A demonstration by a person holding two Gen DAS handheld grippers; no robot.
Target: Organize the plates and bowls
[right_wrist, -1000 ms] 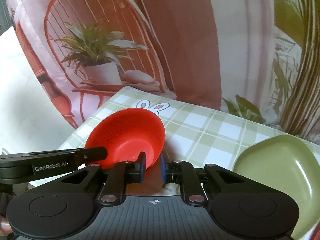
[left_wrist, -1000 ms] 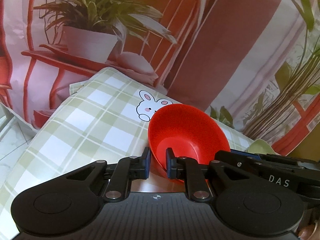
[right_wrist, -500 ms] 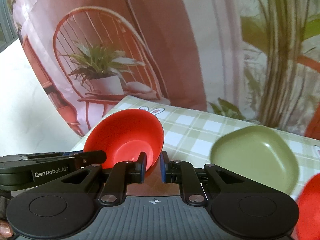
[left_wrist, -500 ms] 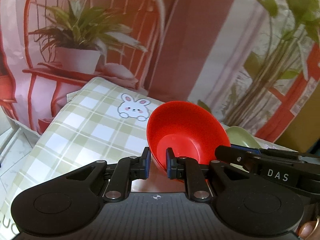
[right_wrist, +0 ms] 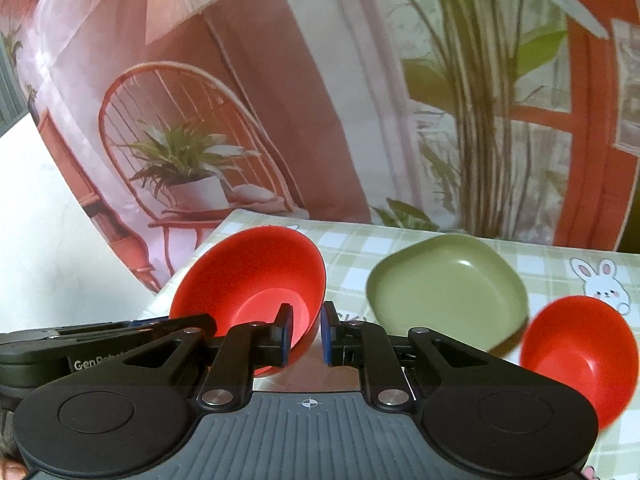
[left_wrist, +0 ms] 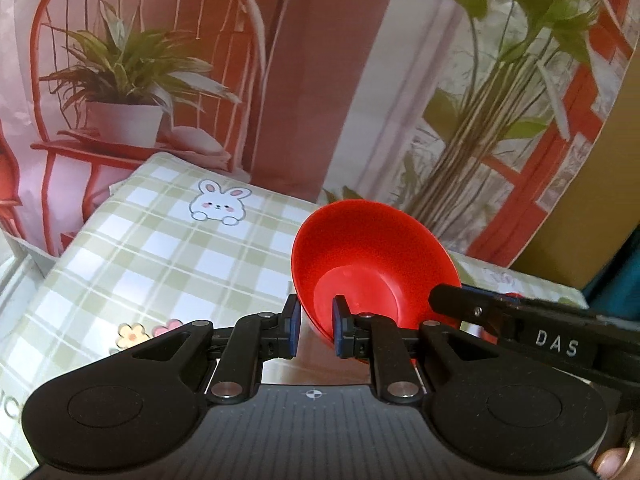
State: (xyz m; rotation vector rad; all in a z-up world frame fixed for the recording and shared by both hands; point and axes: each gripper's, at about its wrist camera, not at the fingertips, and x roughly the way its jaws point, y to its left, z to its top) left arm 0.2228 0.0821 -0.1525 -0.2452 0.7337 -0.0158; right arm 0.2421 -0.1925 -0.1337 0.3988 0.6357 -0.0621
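Right wrist view: red bowl [right_wrist: 256,280] is being clamped at opposite rims by both tongs [right_wrist: 306,330], left [left_wrist: 314,328]; second bowl [right_wrist: 576,356] is lying right, nearer right hand.

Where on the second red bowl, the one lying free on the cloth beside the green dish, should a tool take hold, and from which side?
Grip the thin rim of the free red bowl, one finger inside and one outside. It looks tilted, mouth toward the green dish, so probably come from that open side; the rounded outer wall gives nothing to pinch.
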